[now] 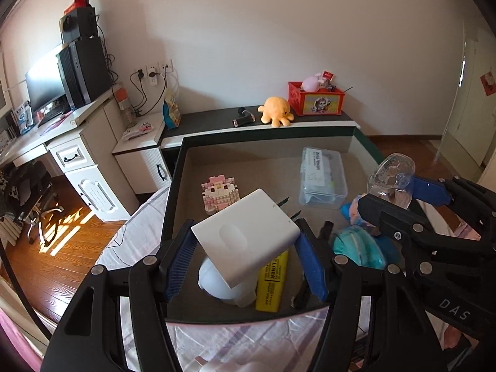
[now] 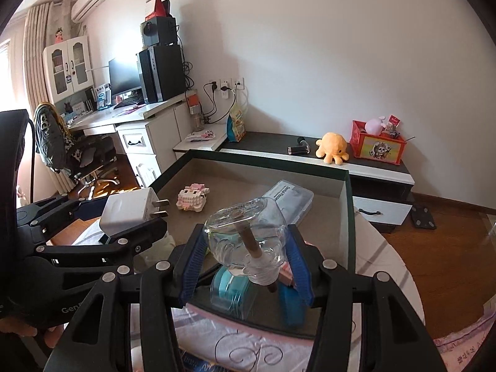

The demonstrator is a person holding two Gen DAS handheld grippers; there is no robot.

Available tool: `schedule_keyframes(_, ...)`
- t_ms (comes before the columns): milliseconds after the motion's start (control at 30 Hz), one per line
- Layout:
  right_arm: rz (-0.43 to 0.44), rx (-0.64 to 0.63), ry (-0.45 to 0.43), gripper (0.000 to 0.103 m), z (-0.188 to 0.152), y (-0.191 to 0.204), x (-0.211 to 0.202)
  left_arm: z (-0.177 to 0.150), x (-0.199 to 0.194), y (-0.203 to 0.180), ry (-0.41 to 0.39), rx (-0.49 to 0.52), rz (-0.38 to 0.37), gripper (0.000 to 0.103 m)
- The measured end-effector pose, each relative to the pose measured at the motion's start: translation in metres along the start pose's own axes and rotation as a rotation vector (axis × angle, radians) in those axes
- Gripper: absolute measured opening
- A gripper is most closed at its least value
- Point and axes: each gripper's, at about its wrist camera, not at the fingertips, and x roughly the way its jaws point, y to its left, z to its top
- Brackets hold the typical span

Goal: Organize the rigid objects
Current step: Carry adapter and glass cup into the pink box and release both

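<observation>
- The room has pale walls, a wood floor (image 1: 62, 248) and a white desk (image 2: 130, 114) along the left wall carrying a monitor (image 2: 124, 76) and a black computer tower (image 2: 161, 73).
- A low dark-topped cabinet (image 1: 217, 117) runs under the far wall; on it sit a yellow plush octopus (image 1: 276, 111) and a red toy box (image 1: 316, 100) with a pink plush poking out.
- In front of it, a large shallow box (image 1: 176, 186) with dark walls and a brown floor rests on a pale patterned cloth (image 2: 248, 350).
- Inside the box lie a clear lidded plastic case (image 1: 324, 176) toward the back right, a pink brick-built figure (image 1: 218, 193) toward the back left, and nearer the front a teal container (image 1: 359, 248), a yellow highlighter (image 1: 272, 282) and a white rounded thing (image 1: 223, 285).
- The left gripper (image 1: 245, 254) pinches a white plug adapter (image 1: 248, 238) between its blue pads, held above the box's near left part, prongs pointing away.
- The right gripper (image 2: 248, 254) clamps a clear glass bottle (image 2: 245, 235) with a brown stick inside, held above the teal container at the near right.
</observation>
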Motion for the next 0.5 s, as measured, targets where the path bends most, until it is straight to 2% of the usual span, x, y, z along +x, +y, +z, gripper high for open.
schedule_keyframes(167,0.007,0.006,0.052,0.053,0.000,-0.006,0.035,-0.001,0.023,0.005,0.051,-0.005,0.033,0.064)
schedule_keyframes(400,0.042,0.072,0.062,0.055,-0.003,-0.016,0.041,-0.001,0.007,0.006,0.013,-0.010,0.034,0.067)
schedule_keyframes(467,0.034,0.090,0.032,0.062,-0.003,-0.017,0.028,-0.002,-0.008,0.009,-0.012,-0.031,0.038,0.074)
schedule_keyframes(500,0.026,0.098,0.019,0.071,-0.003,-0.017,0.020,-0.003,-0.017,0.011,-0.029,-0.043,0.038,0.081)
